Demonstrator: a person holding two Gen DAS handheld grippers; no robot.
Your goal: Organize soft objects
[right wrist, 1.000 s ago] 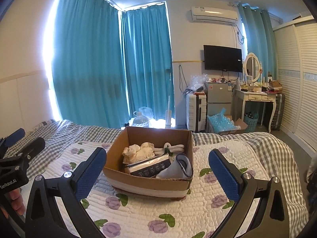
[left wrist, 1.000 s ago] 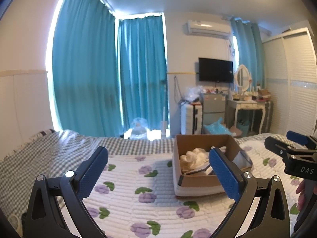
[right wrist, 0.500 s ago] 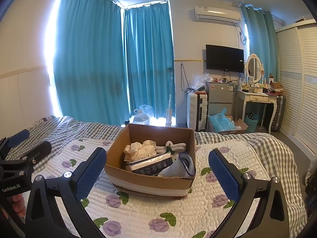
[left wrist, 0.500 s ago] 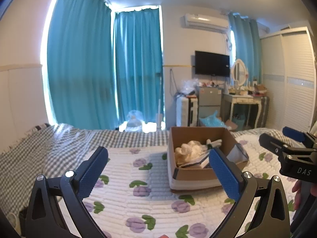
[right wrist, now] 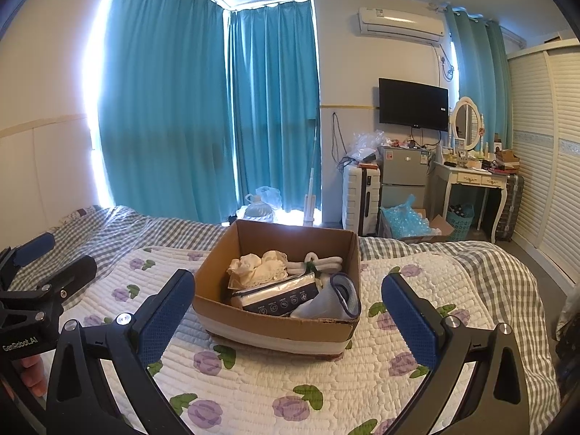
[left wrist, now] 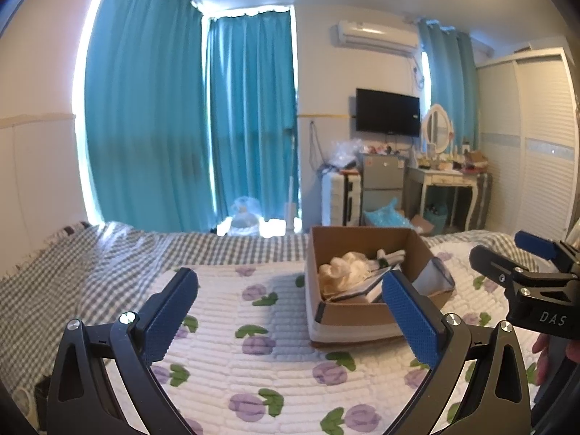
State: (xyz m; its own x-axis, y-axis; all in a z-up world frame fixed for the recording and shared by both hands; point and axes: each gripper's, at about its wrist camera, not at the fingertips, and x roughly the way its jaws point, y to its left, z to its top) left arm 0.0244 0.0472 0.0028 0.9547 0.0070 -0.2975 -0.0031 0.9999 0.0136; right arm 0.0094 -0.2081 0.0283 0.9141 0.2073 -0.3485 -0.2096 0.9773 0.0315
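A white quilted bedspread [right wrist: 326, 380] printed with purple flowers and green leaves covers the bed, its surface ribbed in soft rows, with a grey-and-white checked blanket [right wrist: 489, 272] spread beyond it. Teal curtains [right wrist: 181, 108] hang in long folds across the far wall, bright daylight leaking at their edges; further right stand a wall-mounted air conditioner [right wrist: 400, 23], a black television [right wrist: 413, 104], a small grey fridge [right wrist: 404, 177] and a white dressing table [right wrist: 475, 181] with an oval mirror. An open brown cardboard box [right wrist: 275, 322], banded with pale tape low on its side, sits on the bedspread straight ahead of the right gripper [right wrist: 288, 311], between and beyond its two blue textured pads, which stand wide apart and empty. Inside lie a crumpled cream lace cloth [right wrist: 259, 266], white looped hangers [right wrist: 324, 262], a dark flat packet [right wrist: 286, 295] and a pale mesh pouch [right wrist: 331, 302] with blue trim. The left gripper [left wrist: 290, 313] is likewise spread open with nothing in it; the box [left wrist: 362, 320] lies ahead and to its right, partly behind its right pad.
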